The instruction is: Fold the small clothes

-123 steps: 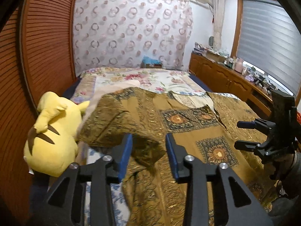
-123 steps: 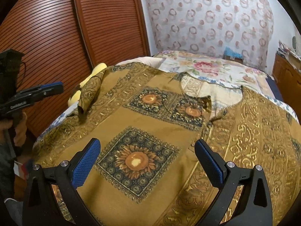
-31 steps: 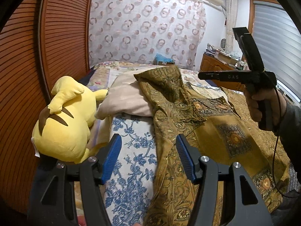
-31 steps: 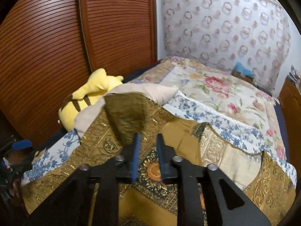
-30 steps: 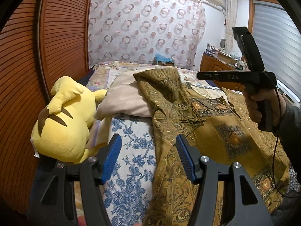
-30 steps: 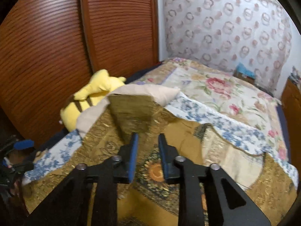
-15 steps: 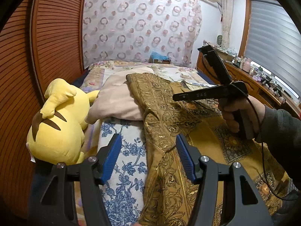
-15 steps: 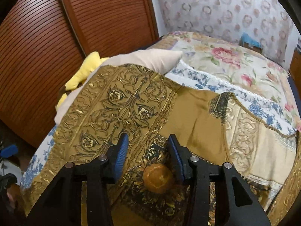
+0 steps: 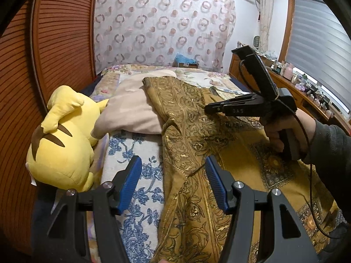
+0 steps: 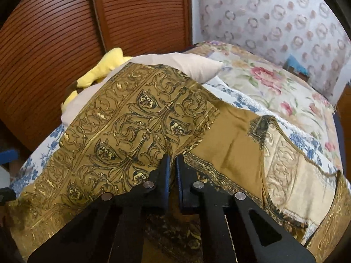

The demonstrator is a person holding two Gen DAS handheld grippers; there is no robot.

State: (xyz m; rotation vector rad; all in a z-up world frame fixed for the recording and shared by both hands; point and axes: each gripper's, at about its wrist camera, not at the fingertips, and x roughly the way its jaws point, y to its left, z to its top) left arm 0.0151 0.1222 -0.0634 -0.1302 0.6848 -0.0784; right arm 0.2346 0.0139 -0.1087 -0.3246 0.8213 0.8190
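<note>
Left wrist view: the left claw (image 9: 173,182) is released, its two blue-padded fingers (image 9: 129,180) spread wide above the bed (image 9: 136,171), one over the blue-flowered white sheet, the other over the one mustard-gold garment with dark scroll and sunflower print (image 9: 193,144). That garment lies across the bed, its left sleeve folded inward over the body. One yellow plush toy with brown stripes (image 9: 63,140) sits at the bed's left edge, touching one beige pillow (image 9: 131,111). The right claw (image 9: 208,109), held in the person's right hand (image 9: 285,129), reaches over the folded sleeve.

Right wrist view: the right claw (image 10: 172,166) is clenched, its two black fingers nearly together, pinching the edge of the garment's (image 10: 136,118) folded sleeve. The pillow (image 10: 188,65) and plush toy (image 10: 105,68) lie beyond it, before one slatted wooden wardrobe door (image 10: 65,32).
</note>
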